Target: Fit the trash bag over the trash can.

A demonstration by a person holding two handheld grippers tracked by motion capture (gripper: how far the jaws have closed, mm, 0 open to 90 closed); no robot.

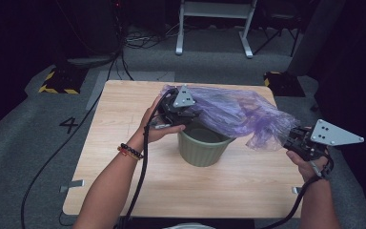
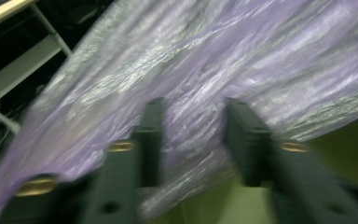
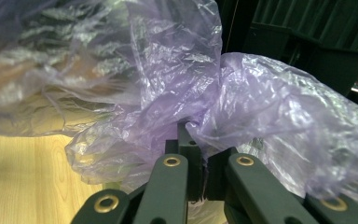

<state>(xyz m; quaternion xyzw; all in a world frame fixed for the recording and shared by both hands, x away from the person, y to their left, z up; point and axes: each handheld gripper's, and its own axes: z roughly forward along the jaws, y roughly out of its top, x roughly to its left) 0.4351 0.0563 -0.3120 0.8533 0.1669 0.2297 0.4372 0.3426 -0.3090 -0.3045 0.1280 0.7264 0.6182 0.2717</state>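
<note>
A thin purple plastic bag (image 1: pixel 233 114) stretches in the air over a ribbed green bin (image 1: pixel 202 148) that stands upright mid-table. My left gripper (image 1: pixel 190 114) is at the bag's left end, above the bin's far rim. In the blurred left gripper view its jaws (image 2: pixel 193 121) stand apart with bag film (image 2: pixel 214 56) between them and the green bin (image 2: pixel 345 144) below. My right gripper (image 1: pixel 288 138) holds the bag's right end off the table's right edge. Its jaws (image 3: pixel 193 135) are shut on a bunched fold of the bag (image 3: pixel 261 102).
The wooden table (image 1: pixel 124 109) carries the bin alone. A white frame (image 1: pixel 214 28) and cables lie on the grey floor beyond the far edge. Yellow-black striped blocks (image 1: pixel 57 81) sit at the far left and far right.
</note>
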